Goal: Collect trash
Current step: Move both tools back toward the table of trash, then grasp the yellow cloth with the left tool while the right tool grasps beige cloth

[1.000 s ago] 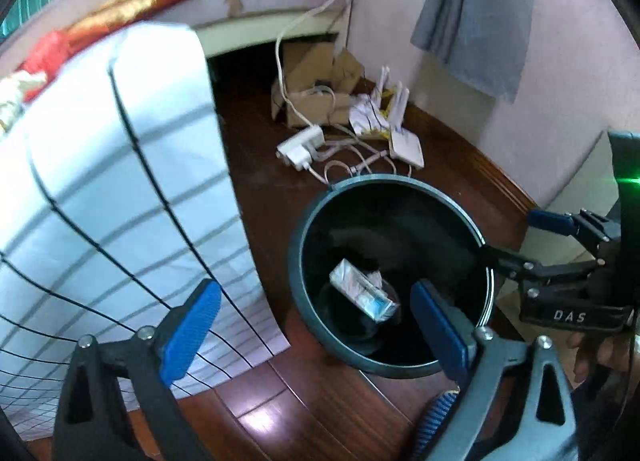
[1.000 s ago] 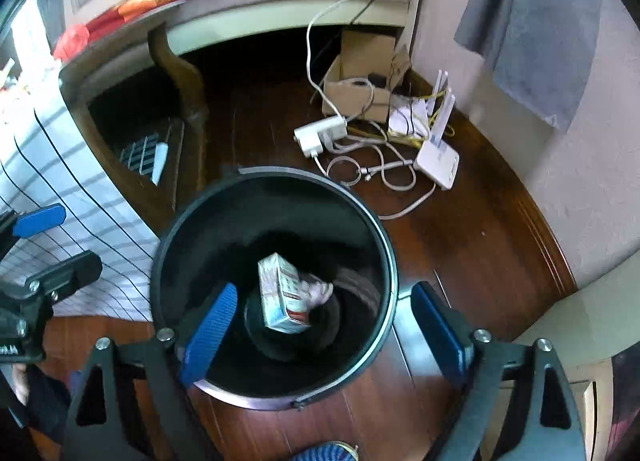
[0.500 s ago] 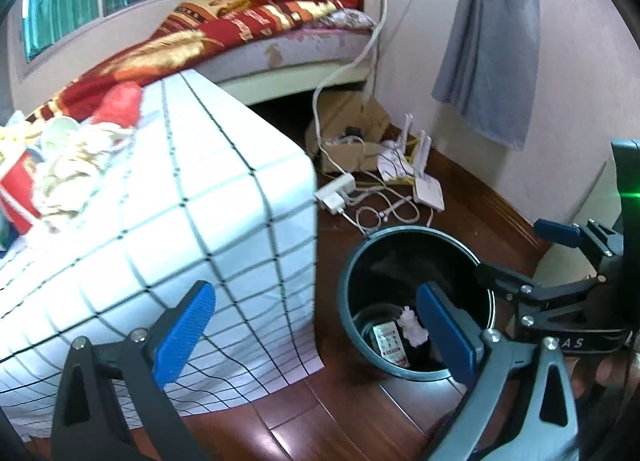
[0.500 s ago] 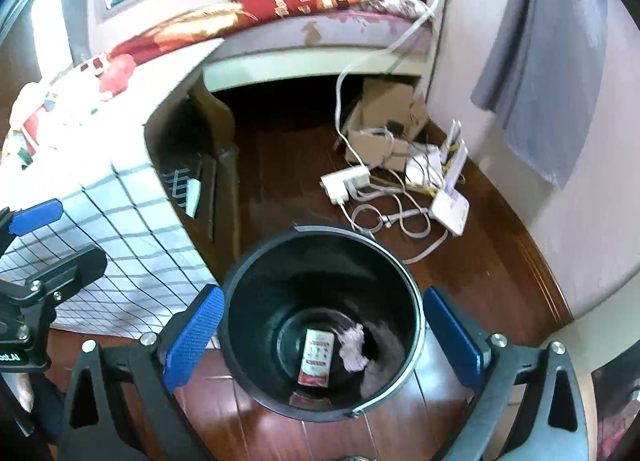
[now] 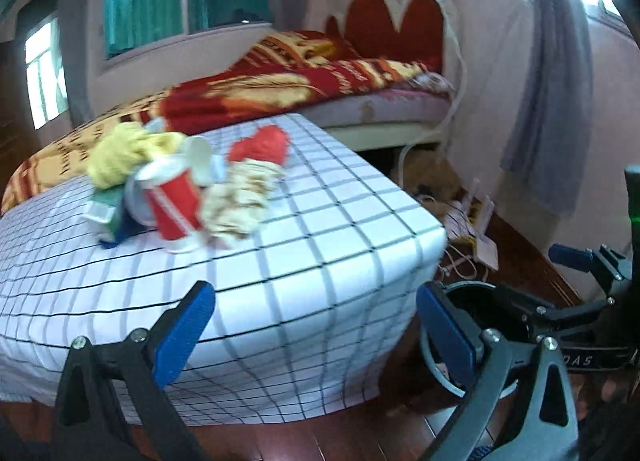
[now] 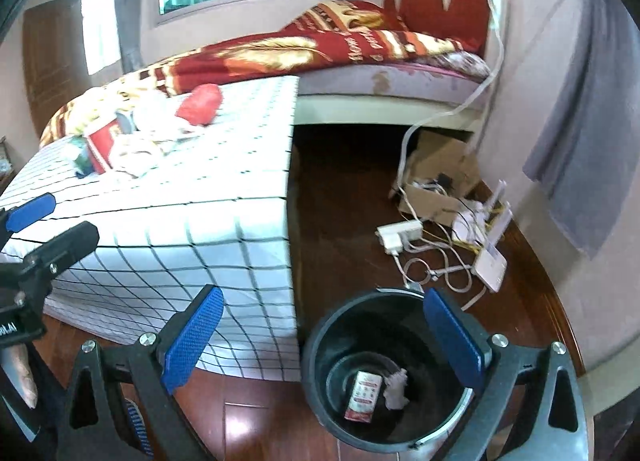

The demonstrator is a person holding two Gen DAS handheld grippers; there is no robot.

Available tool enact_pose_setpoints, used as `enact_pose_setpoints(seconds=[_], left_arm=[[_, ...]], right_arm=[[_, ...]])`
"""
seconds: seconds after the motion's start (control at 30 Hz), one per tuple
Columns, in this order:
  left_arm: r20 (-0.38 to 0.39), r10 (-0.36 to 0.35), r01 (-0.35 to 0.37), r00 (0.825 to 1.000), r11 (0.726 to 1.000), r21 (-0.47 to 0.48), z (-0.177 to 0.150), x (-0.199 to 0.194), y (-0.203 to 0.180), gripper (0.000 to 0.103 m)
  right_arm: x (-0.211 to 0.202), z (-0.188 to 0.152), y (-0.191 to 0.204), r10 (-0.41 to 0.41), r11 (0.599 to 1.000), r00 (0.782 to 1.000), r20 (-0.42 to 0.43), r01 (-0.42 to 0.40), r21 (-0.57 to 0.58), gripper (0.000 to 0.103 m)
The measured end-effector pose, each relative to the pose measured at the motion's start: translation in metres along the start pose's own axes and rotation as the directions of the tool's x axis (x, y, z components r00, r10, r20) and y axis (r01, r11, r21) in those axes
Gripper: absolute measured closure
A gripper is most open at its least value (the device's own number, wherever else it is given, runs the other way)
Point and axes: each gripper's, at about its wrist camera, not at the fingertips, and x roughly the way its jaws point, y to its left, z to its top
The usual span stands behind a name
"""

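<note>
Left tool was spread wide, nothing between its blue pads. Right tool was spread wide too, also empty.

The round black plastic trash bin stood on the dark red wooden floor, just right of the counter corner. Inside it lay a small red-and-white carton and a crumpled white paper wad, side by side at the bottom.

The counter, covered in white cloth with a black grid, carried the rest of the trash in a far-left pile: a red-and-white paper cup, yellow crumpled wrapping, a red crumpled bag and beige crumpled paper. Blur kept the smaller bits unreadable.

On the far-right floor near the wall were a white power strip, tangled white cables, a white router and an open brown cardboard box.
</note>
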Motion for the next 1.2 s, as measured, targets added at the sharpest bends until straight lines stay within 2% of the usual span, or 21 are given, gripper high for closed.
enact_pose_setpoints(seconds=[0.2, 0.4, 0.57, 0.8, 0.87, 0.93, 1.07, 1.2], left_arm=[[0.031, 0.082, -0.080, 0.996, 0.995, -0.059, 0.000, -0.011, 0.046, 0.002], [0.042, 0.155, -0.148, 0.987, 0.981, -0.125, 0.003, -0.019, 0.095, 0.002], [0.050, 0.196, -0.186, 0.979, 0.971, -0.153, 0.010, -0.018, 0.128, 0.003], [0.042, 0.215, -0.204, 0.976, 0.962, -0.181, 0.014, -0.007, 0.154, 0.005], [0.036, 0.214, -0.203, 0.976, 0.960, -0.193, 0.014, -0.002, 0.158, 0.005], [0.030, 0.210, -0.200, 0.977, 0.960, -0.198, 0.013, 0.002, 0.161, 0.005], [0.015, 0.207, -0.200, 0.978, 0.958, -0.207, 0.012, 0.014, 0.167, 0.005], [0.009, 0.208, -0.201, 0.978, 0.954, -0.222, 0.016, 0.023, 0.175, 0.006]], right_arm=[[-0.002, 0.022, 0.038, 0.083, 0.996, 0.995, 0.050, -0.082, -0.029, 0.002], [-0.001, 0.051, 0.079, 0.133, 0.988, 0.987, 0.092, -0.125, -0.087, 0.002], [0.008, 0.077, 0.113, 0.167, 0.981, 0.980, 0.110, -0.154, -0.117, 0.002], [0.026, 0.106, 0.145, 0.187, 0.976, 0.975, 0.116, -0.171, -0.137, 0.002], [0.039, 0.112, 0.153, 0.193, 0.973, 0.976, 0.097, -0.178, -0.145, 0.006], [0.052, 0.116, 0.158, 0.205, 0.971, 0.976, 0.072, -0.194, -0.144, 0.014], [0.079, 0.122, 0.167, 0.216, 0.969, 0.976, 0.032, -0.210, -0.133, 0.018], [0.108, 0.128, 0.177, 0.233, 0.964, 0.972, -0.016, -0.233, -0.127, 0.033]])
